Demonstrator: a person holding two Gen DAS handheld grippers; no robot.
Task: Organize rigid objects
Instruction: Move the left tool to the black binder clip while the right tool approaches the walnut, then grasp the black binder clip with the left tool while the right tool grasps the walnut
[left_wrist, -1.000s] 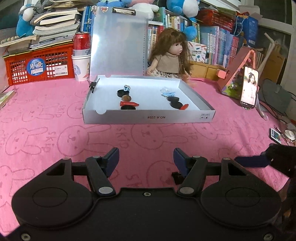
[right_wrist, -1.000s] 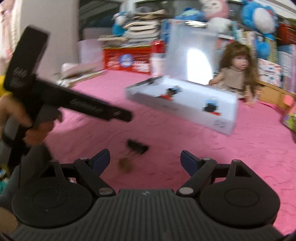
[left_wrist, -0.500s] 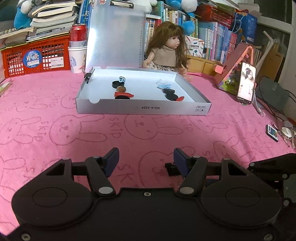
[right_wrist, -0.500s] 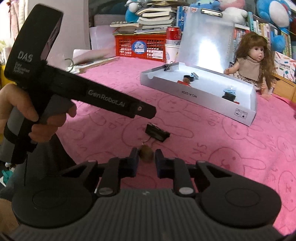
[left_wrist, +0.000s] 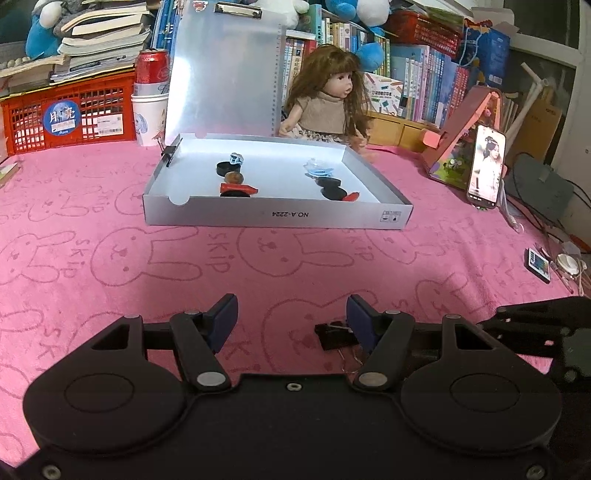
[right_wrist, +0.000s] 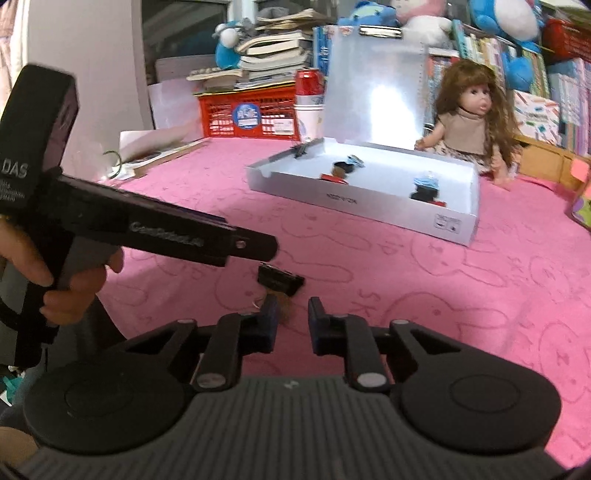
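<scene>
A white open box (left_wrist: 277, 218) (right_wrist: 369, 201) stands on the pink cloth and holds several small black, red, brown and blue pieces. A black binder clip (left_wrist: 334, 335) (right_wrist: 280, 279) lies on the cloth near both grippers. My left gripper (left_wrist: 291, 323) is open and empty, its right finger beside the clip. My right gripper (right_wrist: 291, 323) is nearly closed on a small brown round piece (right_wrist: 284, 309) just short of the clip. In the right wrist view the left gripper's body (right_wrist: 147, 230) reaches in from the left.
A doll (left_wrist: 330, 99) sits behind the box. A red crate (left_wrist: 66, 118), a can on a paper cup (left_wrist: 151, 96) and books stand at the back left. A phone (left_wrist: 485, 166) on a pink stand and small items (left_wrist: 539, 260) lie at the right.
My right gripper closed from wide open onto the brown piece by the clip and now holds it a little nearer the clip. My left gripper drew back slightly and stays open.
</scene>
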